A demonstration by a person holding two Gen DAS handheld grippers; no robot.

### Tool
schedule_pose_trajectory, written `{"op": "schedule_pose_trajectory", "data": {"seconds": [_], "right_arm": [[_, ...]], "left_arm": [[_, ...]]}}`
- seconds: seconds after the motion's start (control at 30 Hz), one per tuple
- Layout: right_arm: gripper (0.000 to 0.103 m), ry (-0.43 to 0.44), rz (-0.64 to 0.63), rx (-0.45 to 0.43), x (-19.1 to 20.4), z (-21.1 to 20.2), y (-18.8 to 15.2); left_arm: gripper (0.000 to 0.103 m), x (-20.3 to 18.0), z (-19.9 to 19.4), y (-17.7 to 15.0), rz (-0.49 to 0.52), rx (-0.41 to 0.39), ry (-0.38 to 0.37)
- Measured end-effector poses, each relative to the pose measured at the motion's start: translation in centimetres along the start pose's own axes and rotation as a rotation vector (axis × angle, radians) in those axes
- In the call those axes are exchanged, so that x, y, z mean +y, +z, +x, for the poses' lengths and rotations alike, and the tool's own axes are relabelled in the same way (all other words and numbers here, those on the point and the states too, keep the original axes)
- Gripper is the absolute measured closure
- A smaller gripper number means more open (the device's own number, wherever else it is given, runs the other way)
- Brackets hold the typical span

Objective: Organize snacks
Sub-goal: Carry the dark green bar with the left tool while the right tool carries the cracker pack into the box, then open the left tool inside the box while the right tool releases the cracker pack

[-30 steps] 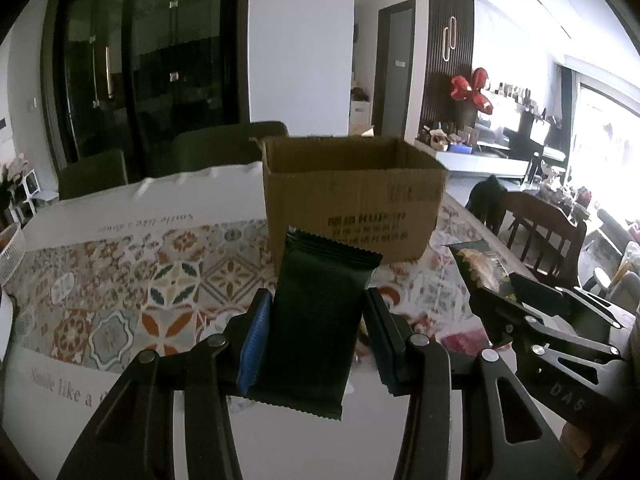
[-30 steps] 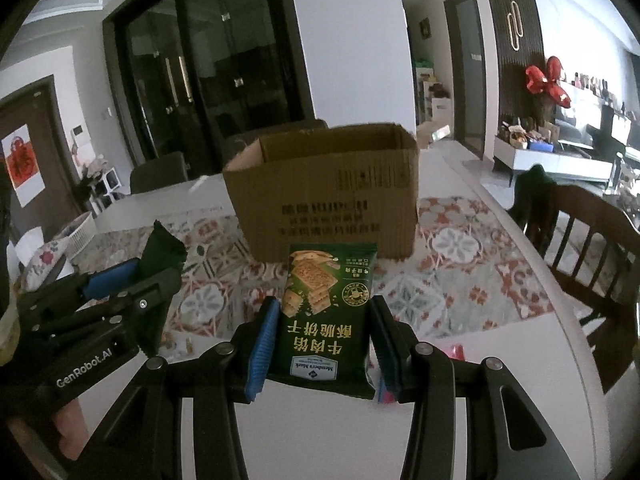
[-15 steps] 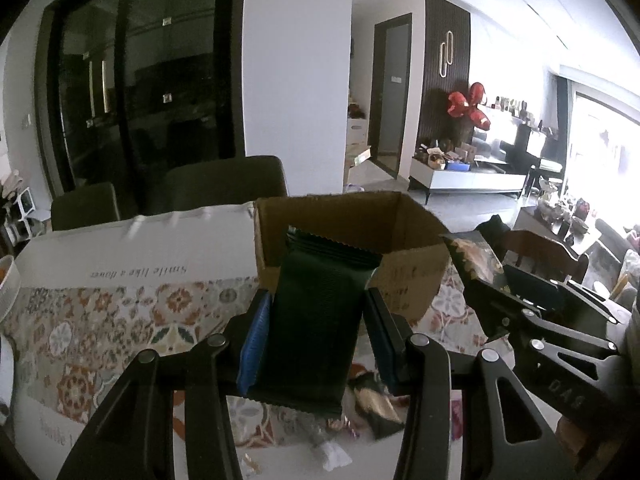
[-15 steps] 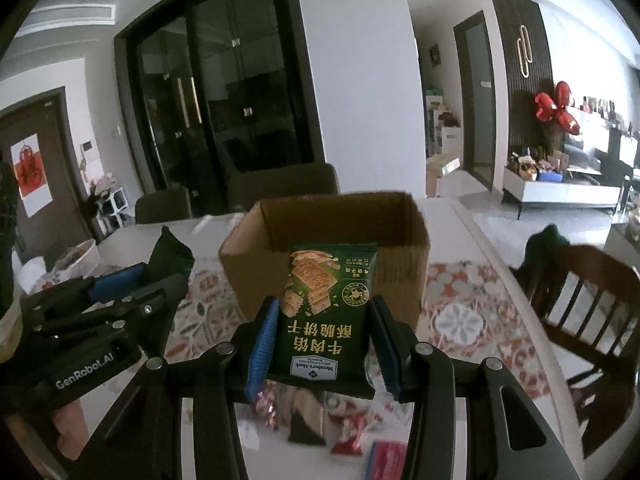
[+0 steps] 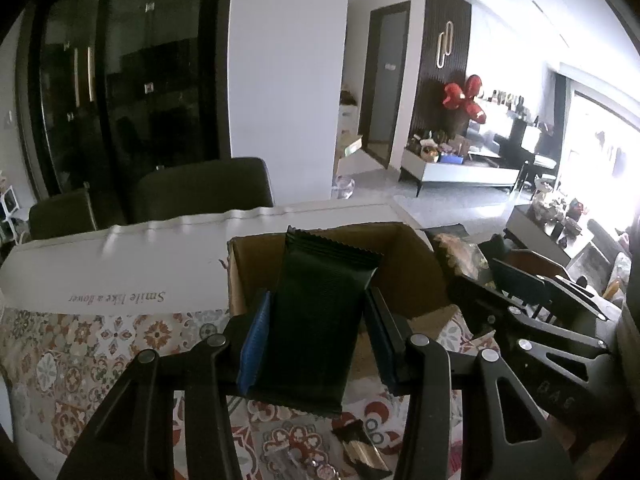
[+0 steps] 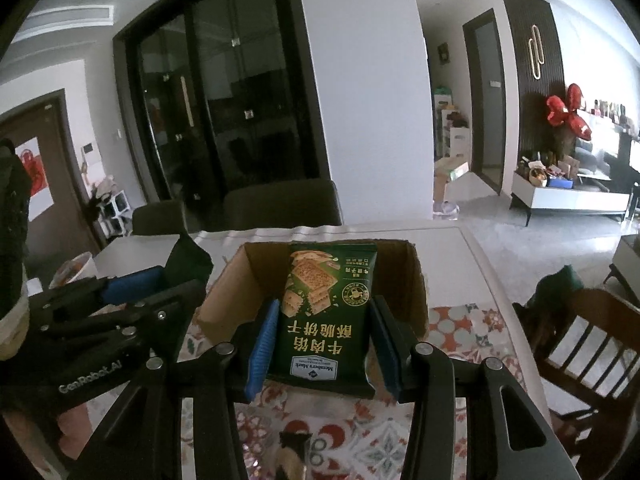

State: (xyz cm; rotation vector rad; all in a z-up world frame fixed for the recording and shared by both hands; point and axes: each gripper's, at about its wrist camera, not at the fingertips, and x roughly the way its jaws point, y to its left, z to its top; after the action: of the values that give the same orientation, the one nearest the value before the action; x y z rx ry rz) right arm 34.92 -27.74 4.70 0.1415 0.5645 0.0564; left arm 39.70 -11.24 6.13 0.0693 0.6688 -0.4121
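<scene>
Two snack packets are held aloft, one in each gripper, both above the open cardboard box (image 6: 332, 280) standing on the tabletop (image 5: 120, 264).

Left gripper (image 5: 320, 340): clenched on a dark green packet (image 5: 320, 320). The packet stands upright between the blue pads (image 5: 254, 340), its plain back facing the camera, serrated top edge projecting past the fingertips and over the box opening. The lower edge hangs below the pads.

Right gripper (image 6: 324, 340): clenched on a green cracker packet (image 6: 328, 312), printed face toward the camera with the lettering upside down. It is gripped at its sides by the blue pads (image 6: 262, 344); the upper part of the packet projects beyond the fingertips and sits in line with the box interior.

In the right wrist view, the left gripper appears at the left, just beside the box's left wall. In the left wrist view, the right gripper (image 5: 472, 264) appears at the right, beside the box's right wall.

Tabletop: patterned runner (image 5: 80, 344) under the box; several small wrapped snacks (image 5: 356, 440) lie loose on it, below the grippers and near the camera.
</scene>
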Motion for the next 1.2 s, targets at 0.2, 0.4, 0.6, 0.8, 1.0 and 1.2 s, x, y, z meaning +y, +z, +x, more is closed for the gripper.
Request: {"op": "schedule_pose_trajectory", "data": {"seconds": [0.2, 0.4, 0.6, 0.8, 1.0, 1.2], "right_arm": [[0.056, -0.003, -0.015, 0.067, -0.8, 3.2, 2.3], [0.056, -0.003, -0.029, 0.116, -0.9, 5.8, 3.3], [0.056, -0.008, -0.015, 0.158, -1.0, 7.8, 3.7], [0.041, -0.015, 0.017, 0.175, -1.7, 8.5, 3.6], [0.038, -0.044, 0.013, 0.151, -1.6, 7.4, 2.9], [0.038, -0.042, -0.011, 0.132, -0.9, 5.3, 1.9]], "left_arm": [[0.057, 0.9, 3.4, 1.6, -0.030, 0.058, 0.005], [0.057, 1.7, 6.0, 2.6, -0.059, 0.100, 0.017], [0.056, 2.1, 7.8, 3.6, -0.064, 0.120, 0.034], [0.033, 2.7, 7.4, 3.2, -0.064, 0.097, 0.094], [0.030, 2.6, 5.2, 1.4, -0.044, 0.082, 0.132], [0.030, 2.7, 2.4, -0.3, -0.055, 0.066, 0.155]]}}
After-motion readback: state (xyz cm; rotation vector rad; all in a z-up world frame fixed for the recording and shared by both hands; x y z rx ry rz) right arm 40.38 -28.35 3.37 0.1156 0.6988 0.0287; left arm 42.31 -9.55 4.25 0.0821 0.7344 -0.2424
